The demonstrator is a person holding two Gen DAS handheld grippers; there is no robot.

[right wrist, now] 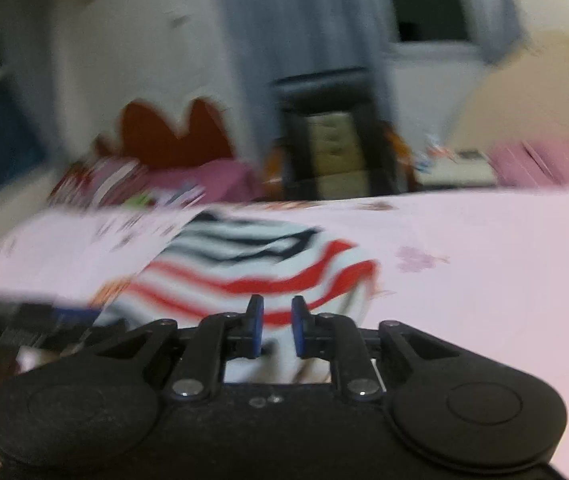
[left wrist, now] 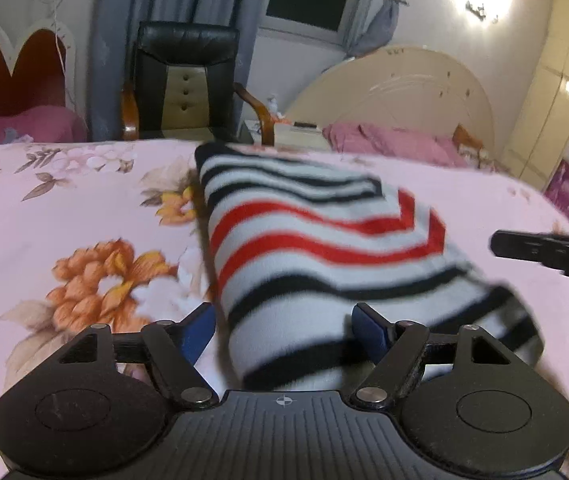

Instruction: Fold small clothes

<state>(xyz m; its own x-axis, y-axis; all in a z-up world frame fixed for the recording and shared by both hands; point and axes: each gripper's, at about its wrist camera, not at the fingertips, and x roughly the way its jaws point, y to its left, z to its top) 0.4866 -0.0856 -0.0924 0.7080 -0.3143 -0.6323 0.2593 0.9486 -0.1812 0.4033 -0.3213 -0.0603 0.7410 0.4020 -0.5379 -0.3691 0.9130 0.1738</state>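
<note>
A small striped garment, white with black and red stripes, lies folded on the pink floral bedsheet. My left gripper is open, its blue-padded fingers either side of the garment's near end. My right gripper is nearly closed with a narrow gap, empty, just in front of the garment; this view is blurred by motion. The right gripper's black body shows at the right edge of the left wrist view.
A black office chair stands beyond the bed. A cream headboard with pink bedding is at the back right, a red heart-shaped headboard at the back left. Grey curtains hang behind.
</note>
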